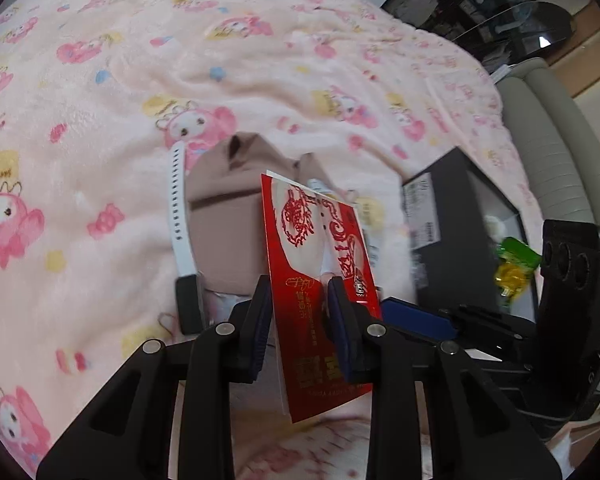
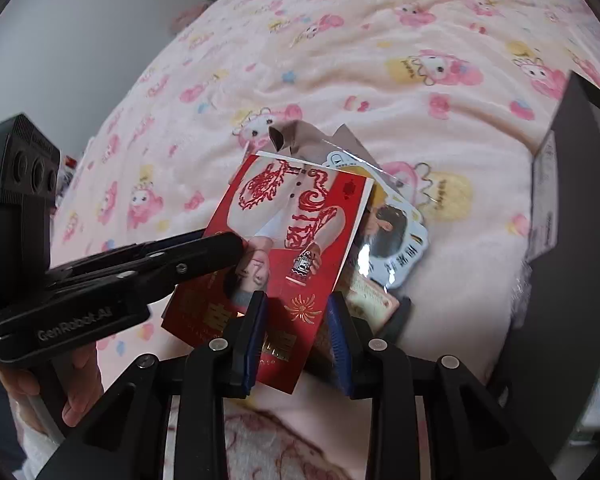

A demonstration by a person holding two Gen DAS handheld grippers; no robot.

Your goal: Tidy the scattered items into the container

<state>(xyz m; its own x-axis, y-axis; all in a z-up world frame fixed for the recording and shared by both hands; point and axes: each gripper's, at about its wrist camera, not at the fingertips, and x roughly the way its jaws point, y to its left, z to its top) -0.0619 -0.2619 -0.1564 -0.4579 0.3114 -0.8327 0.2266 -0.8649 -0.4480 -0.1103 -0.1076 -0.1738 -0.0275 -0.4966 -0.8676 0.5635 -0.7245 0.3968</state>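
On the bed, over a pink cartoon blanket (image 1: 112,92), a white strap (image 1: 177,216) lies furthest left, just beside a folded tan cloth (image 1: 228,216). The left tool (image 1: 300,320) is clamped on a red card (image 1: 312,264), gripping its long edge so the card stands lifted above the cloth. From the other side, that tool reaches in from the left, its tips closed on the card's edge; a hand (image 2: 76,384) holds it from below. The right tool (image 2: 296,332) hangs over the card's lower end with its jaws parted; I cannot tell if its pads touch it. Right of the card lie a clear-sleeved sticker pack (image 2: 396,236) and, further right, the black box (image 1: 464,224), with green and yellow sweets (image 1: 514,266) inside.
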